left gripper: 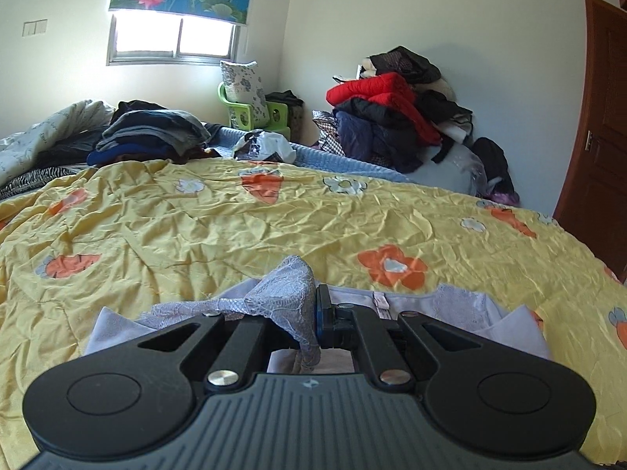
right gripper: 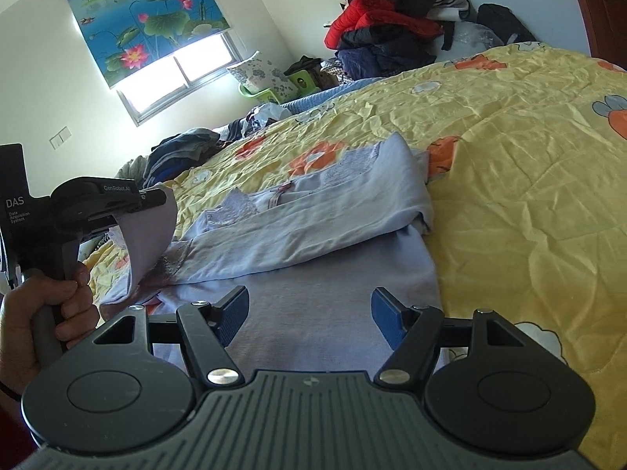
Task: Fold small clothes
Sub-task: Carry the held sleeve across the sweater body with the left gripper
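A pale lilac garment (right gripper: 313, 227) lies spread on the yellow flowered quilt (right gripper: 529, 156) of the bed, its upper part folded across the lower part, with lace trim along the neckline and a small bow at the middle. The left tongs (left gripper: 313, 313) are closed on a lace-edged sleeve (left gripper: 286, 290) of the garment, holding it lifted off the quilt; in the right wrist view the same tongs (right gripper: 156, 199) appear at the left, held by a hand (right gripper: 43, 313), with the sleeve cloth hanging down from them. The right tongs (right gripper: 309, 313) stand open just above the plain lower part of the garment, nothing between their blue pads (right gripper: 388, 313). Folded dark clothes (left gripper: 153, 133) sit at the far side of the bed, and a heap of jackets (left gripper: 395, 113) leans against the wall
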Tool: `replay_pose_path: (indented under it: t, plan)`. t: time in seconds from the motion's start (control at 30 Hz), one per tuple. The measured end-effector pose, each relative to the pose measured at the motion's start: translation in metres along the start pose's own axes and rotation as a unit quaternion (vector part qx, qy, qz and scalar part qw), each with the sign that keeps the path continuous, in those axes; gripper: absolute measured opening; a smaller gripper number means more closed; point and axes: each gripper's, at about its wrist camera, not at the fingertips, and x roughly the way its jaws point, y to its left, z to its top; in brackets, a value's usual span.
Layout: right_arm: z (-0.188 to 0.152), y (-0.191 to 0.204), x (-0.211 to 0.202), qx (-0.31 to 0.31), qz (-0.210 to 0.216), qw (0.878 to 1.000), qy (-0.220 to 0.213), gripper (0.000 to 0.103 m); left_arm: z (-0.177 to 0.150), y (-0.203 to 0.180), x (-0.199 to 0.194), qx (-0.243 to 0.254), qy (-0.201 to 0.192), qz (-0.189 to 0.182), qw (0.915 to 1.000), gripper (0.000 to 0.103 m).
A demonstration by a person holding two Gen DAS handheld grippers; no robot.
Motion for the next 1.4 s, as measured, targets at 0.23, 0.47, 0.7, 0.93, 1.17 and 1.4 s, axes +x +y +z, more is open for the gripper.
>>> replay_pose_path:
  t: [0.23, 0.47, 0.7, 0.93, 1.17, 1.4]
  plan:
    - [-0.002, -0.008, -0.003, 0.005, -0.005, 1.0, 0.001, 0.069, 0.002, -0.028, 0.005, 0.019, 0.008, -0.018, 0.9996, 0.005]
    - [-0.004, -0.018, -0.01, 0.012, -0.012, 1.0, -0.005, 0.073, 0.0, -0.066, 0.01, 0.045, 0.013, -0.043, 0.998, 0.005]
    - [-0.006, -0.027, -0.015, 0.022, -0.017, 1.0, -0.01, 0.073, -0.001, -0.098, 0.017, 0.052, 0.027, -0.061, 0.9964, 0.005]
    - [-0.008, -0.038, -0.018, 0.032, -0.021, 0.999, -0.012, 0.073, -0.007, -0.134, 0.017, 0.075, 0.034, -0.087, 0.9928, 0.005]
    - [-0.01, -0.045, -0.021, 0.039, -0.027, 0.999, -0.014, 0.073, -0.016, -0.162, 0.018, 0.101, 0.04, -0.108, 0.9882, 0.005]
    - [-0.01, -0.049, -0.024, 0.041, -0.031, 0.999, -0.016, 0.073, -0.022, -0.171, 0.026, 0.106, 0.057, -0.11, 0.9867, 0.005]
